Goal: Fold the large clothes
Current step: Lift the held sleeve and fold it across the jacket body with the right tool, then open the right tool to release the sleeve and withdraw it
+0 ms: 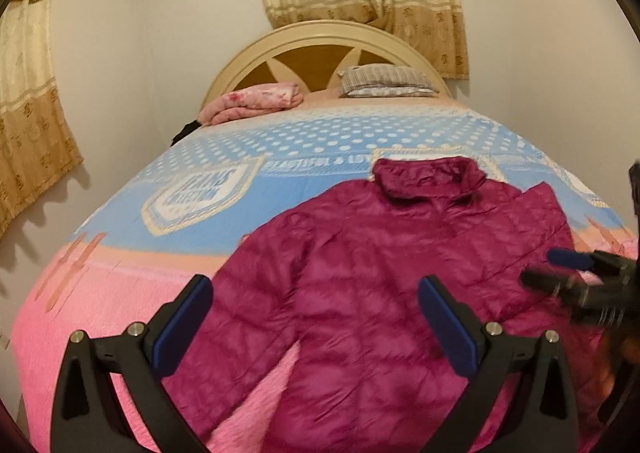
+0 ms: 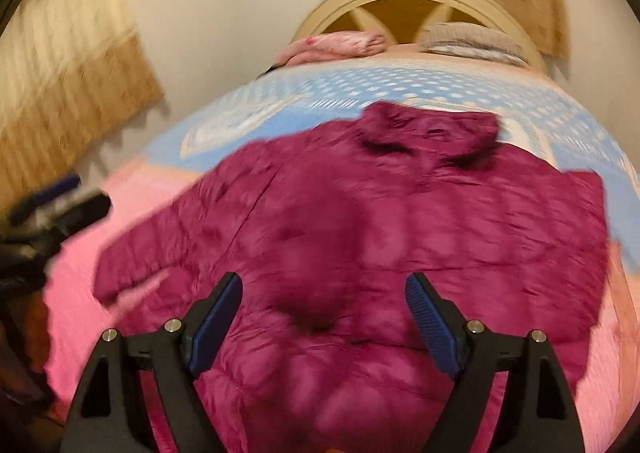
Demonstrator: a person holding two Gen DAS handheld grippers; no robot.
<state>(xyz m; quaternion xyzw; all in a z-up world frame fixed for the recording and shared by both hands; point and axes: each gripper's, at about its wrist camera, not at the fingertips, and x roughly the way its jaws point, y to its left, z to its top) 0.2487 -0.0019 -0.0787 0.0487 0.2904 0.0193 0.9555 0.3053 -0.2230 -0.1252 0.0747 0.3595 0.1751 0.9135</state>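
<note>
One magenta jacket lies flat on the bed, collar toward the headboard. By the headboard, from the left: one folded pink blanket, one striped pillow. Two tools hang over the jacket: the left tool spread wide, the right tool spread too, both pinching nothing.
</note>
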